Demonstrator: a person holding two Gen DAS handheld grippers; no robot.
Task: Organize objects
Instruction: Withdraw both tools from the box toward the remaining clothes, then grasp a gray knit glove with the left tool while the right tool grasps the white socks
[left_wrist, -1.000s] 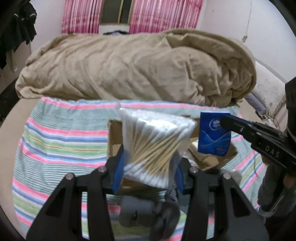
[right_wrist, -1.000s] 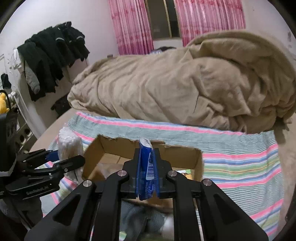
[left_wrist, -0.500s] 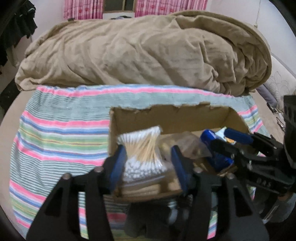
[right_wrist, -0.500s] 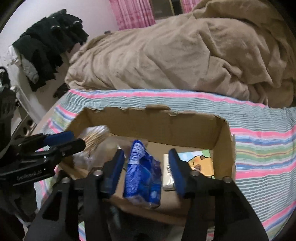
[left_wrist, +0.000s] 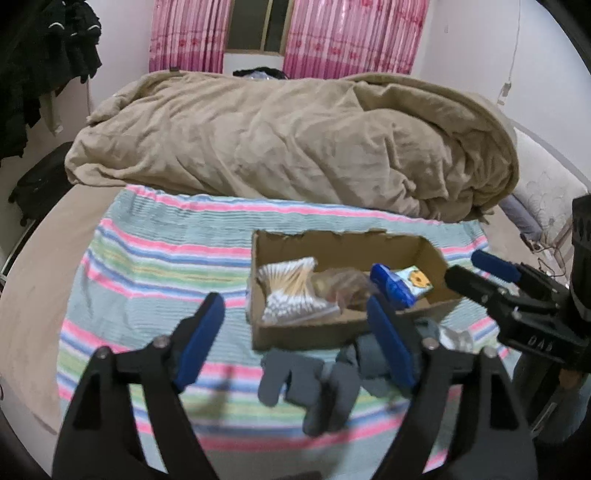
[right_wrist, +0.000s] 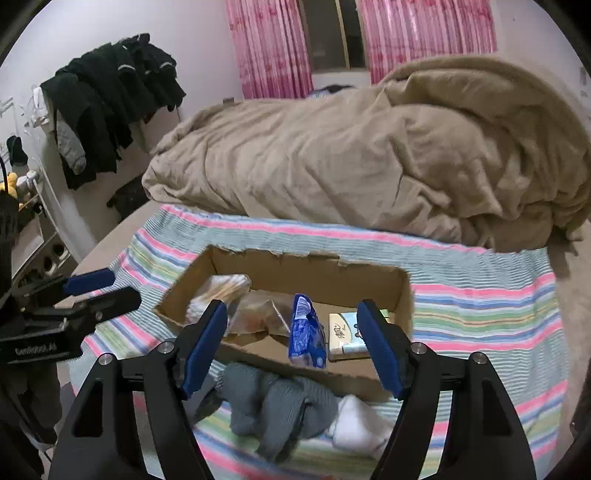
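Inside the torn cardboard box (right_wrist: 402, 295) on the striped bedspread (left_wrist: 155, 258) lie a crinkly swab bag (left_wrist: 291, 291) and a glossy blue tissue pack (right_wrist: 306, 328). Both claws, left (left_wrist: 295, 343) and right (right_wrist: 291, 347), gape wide and empty above knitted grey gloves (right_wrist: 273, 402).

Box wall (right_wrist: 325, 373) hides blue pack's (right_wrist: 306, 328) bottom.

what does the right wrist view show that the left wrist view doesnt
Only the right wrist view shows the white sock beside the grey gloves, the yellow plush at far left, and the left gripper from the side. Only the left wrist view shows the right gripper from the side and the pillow. Both show the cardboard box holding the cotton swabs and blue tissue pack, and the grey gloves.
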